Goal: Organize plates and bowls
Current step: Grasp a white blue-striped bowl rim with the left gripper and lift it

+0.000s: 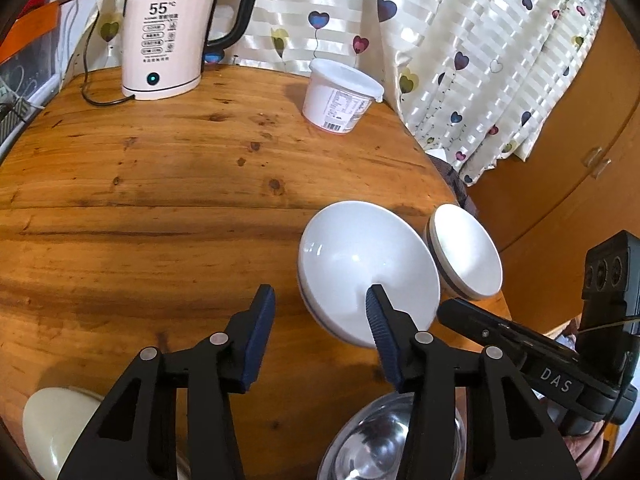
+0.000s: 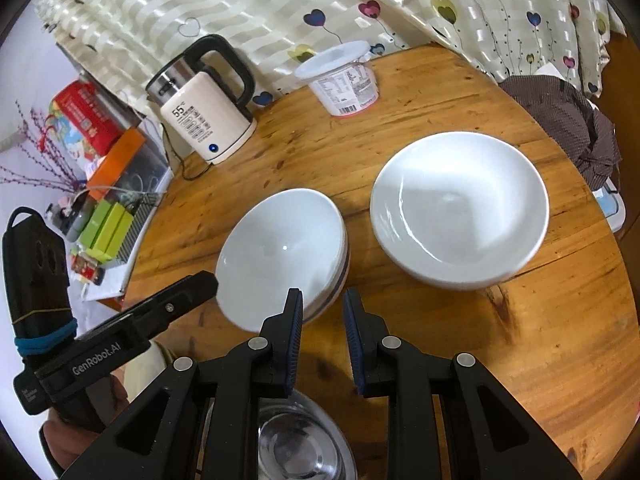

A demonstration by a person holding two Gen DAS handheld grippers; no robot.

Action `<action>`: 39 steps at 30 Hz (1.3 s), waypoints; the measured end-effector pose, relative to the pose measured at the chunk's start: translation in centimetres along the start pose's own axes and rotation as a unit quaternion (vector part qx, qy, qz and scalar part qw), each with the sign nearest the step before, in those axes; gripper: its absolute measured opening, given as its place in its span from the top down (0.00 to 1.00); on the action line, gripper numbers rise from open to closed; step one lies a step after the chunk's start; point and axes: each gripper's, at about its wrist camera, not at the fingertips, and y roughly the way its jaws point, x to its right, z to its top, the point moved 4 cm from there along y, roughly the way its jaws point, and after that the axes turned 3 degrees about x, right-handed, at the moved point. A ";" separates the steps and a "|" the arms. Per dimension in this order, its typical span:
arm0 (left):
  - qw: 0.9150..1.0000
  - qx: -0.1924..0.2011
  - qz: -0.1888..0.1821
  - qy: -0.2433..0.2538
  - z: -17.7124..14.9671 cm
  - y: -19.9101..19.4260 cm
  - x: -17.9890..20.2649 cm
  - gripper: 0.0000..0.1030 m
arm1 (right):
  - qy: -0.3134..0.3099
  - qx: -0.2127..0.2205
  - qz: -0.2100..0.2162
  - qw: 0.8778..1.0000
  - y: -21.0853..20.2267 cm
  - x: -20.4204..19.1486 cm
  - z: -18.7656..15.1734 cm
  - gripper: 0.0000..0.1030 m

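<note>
While both jaws hang open and empty, two glossy white round bowls sit on knotty wood table.

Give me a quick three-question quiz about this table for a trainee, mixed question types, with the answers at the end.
1. True or false: the white tub has its lid on.
2. What number is printed large on the kettle?
3. In the right wrist view, the striped bowl sits: A) left of the plain white bowl, apart from it; B) stacked inside it; C) right of it.

Key: 1 true; 2 55; 3 A.
</note>
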 end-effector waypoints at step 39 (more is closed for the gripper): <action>1.000 0.006 0.006 0.014 -0.5 -0.9 0.4 0.76 | -0.022 0.020 0.002 1.000 -0.8 -1.9 0.7 0.84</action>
